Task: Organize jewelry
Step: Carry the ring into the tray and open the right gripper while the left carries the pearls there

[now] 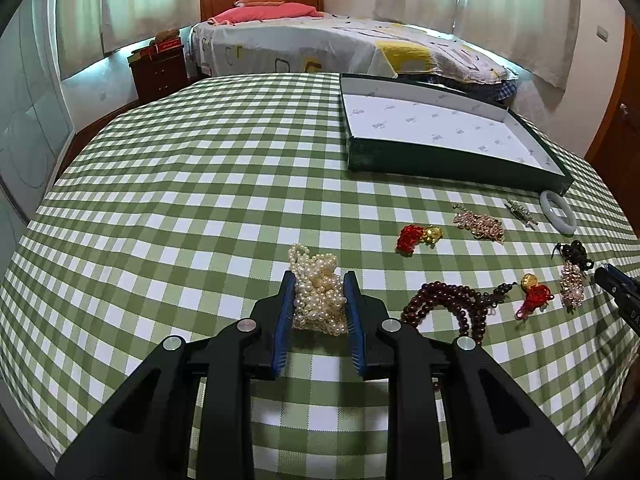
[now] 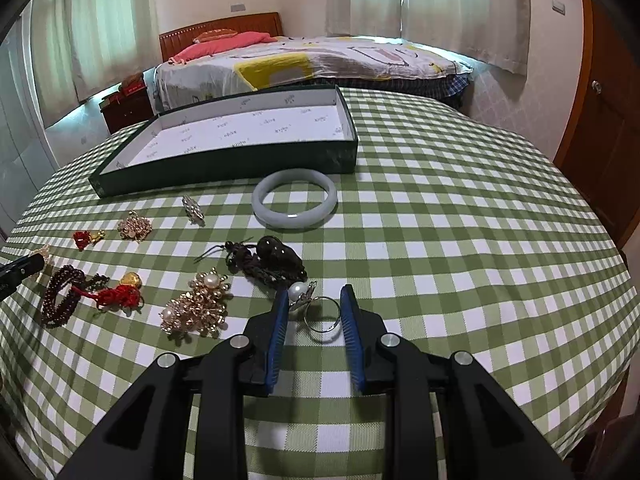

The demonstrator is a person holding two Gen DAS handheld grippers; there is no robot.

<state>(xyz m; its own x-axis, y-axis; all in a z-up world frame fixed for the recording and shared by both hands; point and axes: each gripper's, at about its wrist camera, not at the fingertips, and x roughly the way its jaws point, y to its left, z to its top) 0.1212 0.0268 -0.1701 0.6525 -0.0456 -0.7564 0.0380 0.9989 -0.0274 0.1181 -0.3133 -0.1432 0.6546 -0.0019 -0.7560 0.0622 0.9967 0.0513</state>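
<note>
Both claws are down on the bench (image 1: 200, 208), each set around a first piece, so the step in hand looks like the pick-up before anything goes into the box (image 1: 448, 160), which holds nothing yet. The left claw (image 1: 319, 280) has its blue pads hard against either side of the heap of pearls (image 1: 318, 296); it appears clamped on the heap, which rests on the checked cloth near the claw's end of the bench. The right claw (image 2: 314, 300) stands apart, its jaws straddling a thin ring (image 2: 322, 314) with a pearl-topped piece (image 2: 298, 292) just beside the left pad; neither pad clearly touches the ring. The rest lies loose between the claws and the box: the pale bangle (image 2: 294, 198), dark beads (image 1: 444, 306), red knotted charms (image 1: 408, 238) and gold clusters (image 2: 196, 308). Next, I judge, the left needs a straight lift and a carry to the box without strands slipping free; the right must close squarely, since a thin ring could skid away.
</note>
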